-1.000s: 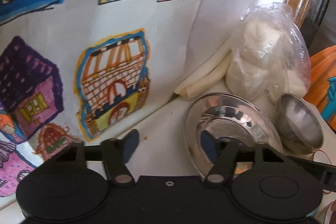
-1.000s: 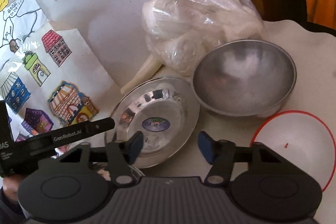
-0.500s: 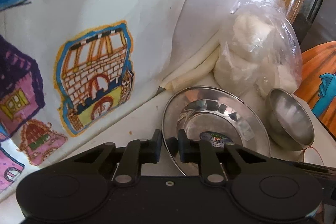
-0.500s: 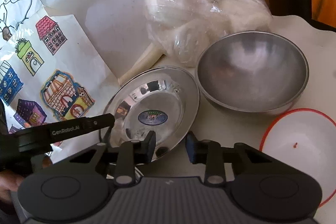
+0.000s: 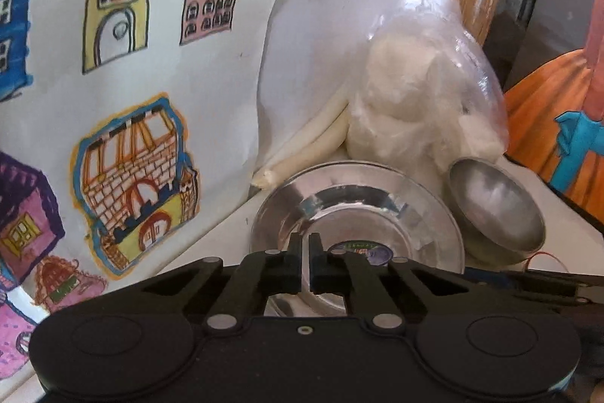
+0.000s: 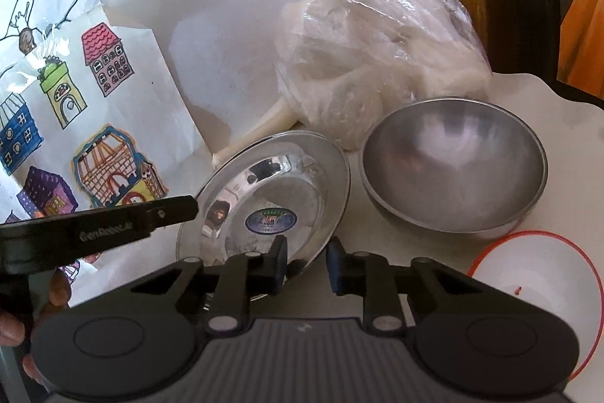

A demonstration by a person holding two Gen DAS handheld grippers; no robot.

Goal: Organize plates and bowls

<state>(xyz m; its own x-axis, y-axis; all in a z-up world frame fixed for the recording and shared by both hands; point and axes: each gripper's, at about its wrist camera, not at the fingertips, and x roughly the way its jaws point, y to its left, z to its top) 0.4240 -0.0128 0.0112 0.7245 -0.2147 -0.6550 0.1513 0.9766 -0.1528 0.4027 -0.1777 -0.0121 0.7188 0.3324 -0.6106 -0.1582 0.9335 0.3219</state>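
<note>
Left wrist view: the left gripper (image 5: pixel 305 265) has its jaws clenched on the near rim of the shiny round steel plate (image 5: pixel 377 210), which lies on the white desk (image 6: pixel 558 108) beside the deep matte steel bowl (image 6: pixel 453 172); the right gripper (image 6: pixel 306 267) holds its jaws partly parted astride the plate's opposite rim, not visibly gripping. The red-rimmed white bowl (image 6: pixel 536 274) sits at the desk's near right edge; a clear plastic bag of white lumps (image 6: pixel 377 63) crowds behind. Judging the lift: keep the pinch firm, raise level, clear the steel bowl's rim.
</note>
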